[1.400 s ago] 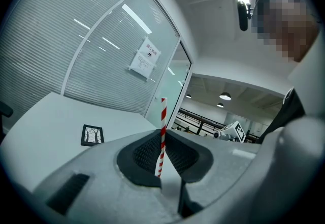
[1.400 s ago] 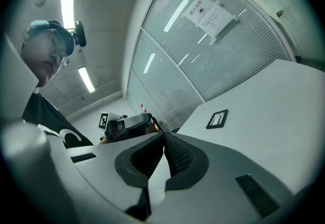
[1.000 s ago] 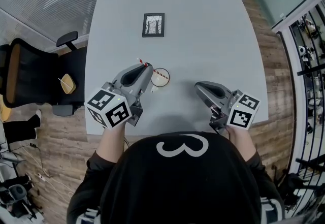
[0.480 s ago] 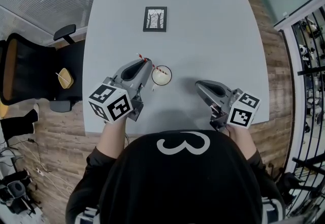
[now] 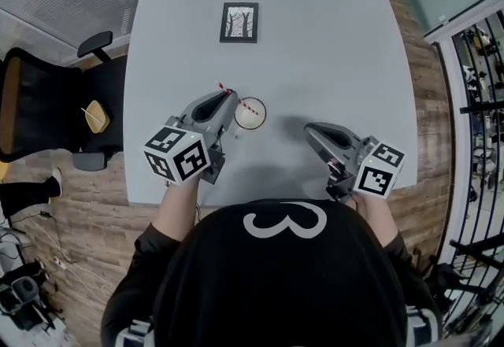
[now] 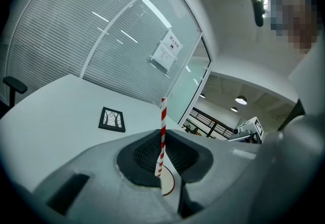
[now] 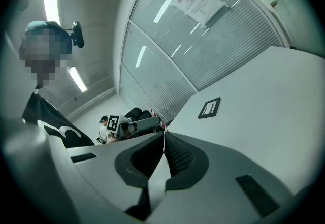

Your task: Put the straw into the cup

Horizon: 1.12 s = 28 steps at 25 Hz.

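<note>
My left gripper point(image 5: 231, 108) is shut on a red-and-white striped straw point(image 5: 239, 100). The straw slants from the jaws so that its lower end lies over the mouth of a small white cup point(image 5: 250, 120) just right of the fingertips. In the left gripper view the straw point(image 6: 163, 116) stands nearly upright between the pads of that gripper point(image 6: 162, 139), with the cup's rim point(image 6: 168, 186) right below. How deep the straw reaches into the cup is hidden. My right gripper point(image 5: 309, 131) rests apart at the right, shut point(image 7: 163, 135) with nothing between its pads.
A small black-framed card point(image 5: 239, 22) lies flat at the far middle of the grey table point(image 5: 331, 46) and shows in both gripper views point(image 6: 112, 119) point(image 7: 209, 107). A black office chair point(image 5: 39, 105) stands off the table's left edge. A glass wall with blinds lies beyond.
My left gripper has sunk a little with the straw, bringing it lower over the cup. The right gripper has hardly moved.
</note>
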Available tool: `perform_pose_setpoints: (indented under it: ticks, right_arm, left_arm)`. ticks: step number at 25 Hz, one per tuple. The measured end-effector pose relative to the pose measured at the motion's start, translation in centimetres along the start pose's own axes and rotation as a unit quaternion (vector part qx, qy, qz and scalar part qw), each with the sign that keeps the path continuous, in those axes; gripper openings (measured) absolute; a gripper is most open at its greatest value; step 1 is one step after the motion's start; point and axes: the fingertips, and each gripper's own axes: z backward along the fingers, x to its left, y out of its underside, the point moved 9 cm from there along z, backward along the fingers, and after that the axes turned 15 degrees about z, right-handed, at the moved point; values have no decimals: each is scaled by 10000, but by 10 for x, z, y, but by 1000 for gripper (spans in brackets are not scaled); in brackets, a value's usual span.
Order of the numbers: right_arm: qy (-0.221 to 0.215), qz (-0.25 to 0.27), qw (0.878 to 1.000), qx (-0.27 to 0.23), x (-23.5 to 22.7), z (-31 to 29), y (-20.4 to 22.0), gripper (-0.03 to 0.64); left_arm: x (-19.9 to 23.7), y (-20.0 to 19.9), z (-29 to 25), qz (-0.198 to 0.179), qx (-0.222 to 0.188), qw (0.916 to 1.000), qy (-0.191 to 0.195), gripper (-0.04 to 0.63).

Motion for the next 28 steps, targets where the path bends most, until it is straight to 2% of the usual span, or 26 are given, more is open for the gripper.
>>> perform_pose_setpoints:
  ticks: [28]
  right_arm:
    - [88,-139,9998,140,-8,-3,13,14]
  left_arm:
    - [32,37,-9,288,13,9993,-218,35]
